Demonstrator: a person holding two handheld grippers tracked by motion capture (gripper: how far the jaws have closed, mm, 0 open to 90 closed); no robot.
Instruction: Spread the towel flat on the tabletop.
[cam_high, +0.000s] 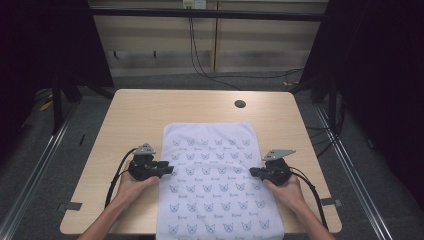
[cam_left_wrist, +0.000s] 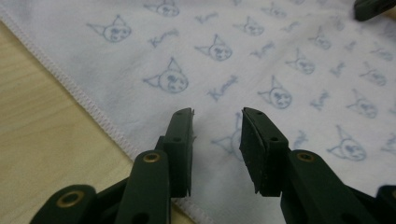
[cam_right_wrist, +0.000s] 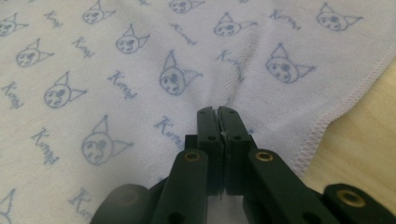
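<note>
Towel (cam_high: 215, 175) lies flat on the table (cam_high: 130, 115), near end hanging over the front edge; no fold made yet. Right gripper (cam_right_wrist: 218, 112) has its jaws pinched together on a small ridge of cloth by the right hem (fabric puckers toward the tips). Left gripper (cam_left_wrist: 215, 122) stands partly open over the left hem, holding nothing, so its grab and the fold itself are probably what remains.

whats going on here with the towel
A person at a wooden table works a white towel printed with little cat faces, one claw in each hand. The right claw is shut, pinching a small fold of cloth near the towel's right edge. The left claw is open over the towel's left edge, with nothing gripped. The towel lies mostly flat, its near end hanging over the table's front.
</note>
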